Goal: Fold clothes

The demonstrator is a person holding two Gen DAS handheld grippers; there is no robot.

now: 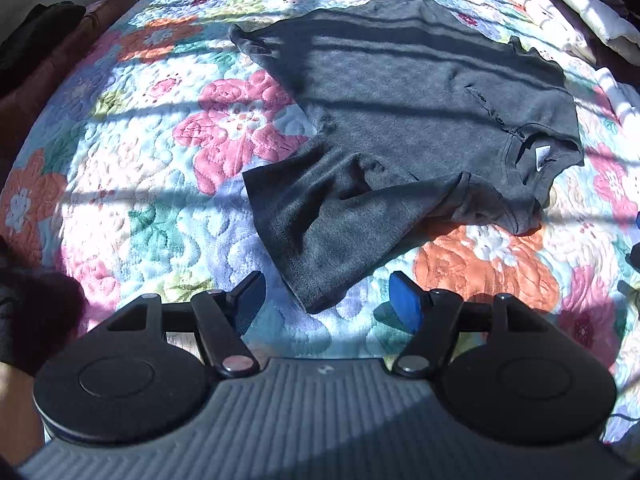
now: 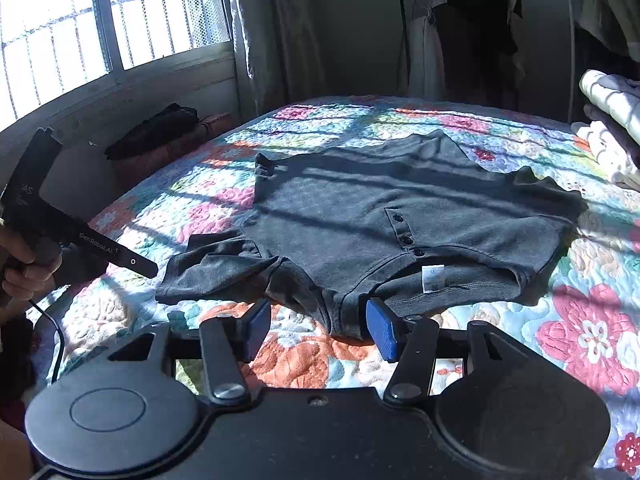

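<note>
- Your grey shirt (image 1: pixel 400 128) lies spread flat on the bed, on a floral quilt (image 1: pixel 132 184) striped with sunlight and window-bar shadows.
- The collar with its white label (image 2: pixel 433 278) and a short row of dark buttons (image 2: pixel 407 240) faces your right side; one sleeve (image 1: pixel 320 232) reaches toward your left side.
- Your left tongs (image 1: pixel 332 300) stand wide apart and hold nothing, hovering low with the sleeve's hem corner between the two pads.
- Your right tongs (image 2: pixel 320 328) are also spread and hold nothing, sitting just at the shoulder edge beside the collar.
- From the right wrist view you can see the left tool gripped in your left hand (image 2: pixel 28 268) off to the side of the sleeve.
- A stack of pale folded laundry (image 2: pixel 612 128) rests at the far edge of the bed, well apart from the shirt.
- A dark garment (image 2: pixel 156 128) lies on a brown seat under the window.
</note>
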